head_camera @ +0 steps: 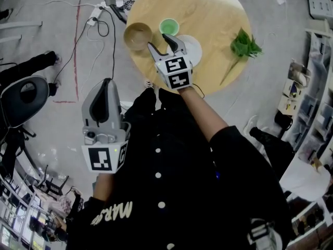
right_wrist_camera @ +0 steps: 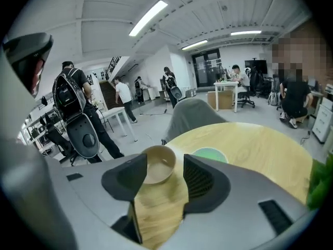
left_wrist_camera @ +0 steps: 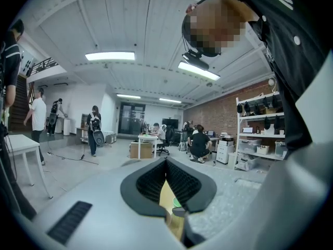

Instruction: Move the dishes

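So the right tool [head_camera: 160,45] is over the near side of the round wooden tabletop [head_camera: 208,14], angled down, with its jaws roughly half open and nothing between them. In the right gripper view the gap lines up with the tan bowl [head_camera: 137,36], but the bowl sits further out and the pads aren't touching it. The dishes are all on the tabletop: the tan bowl near the left edge, a small green bowl [head_camera: 168,26] just beside it to the right, and a white plate [head_camera: 193,48] a bit nearer the person, partly covered by the right tool in the head view. A leafy green sprig [head_camera: 243,45] lies well apart on the right side. The left tool [head_camera: 106,82] is off the tabletop, close to the person's black jacket [head_camera: 171,160], pointing about level, jaws closed tip to tip and holding nothing.
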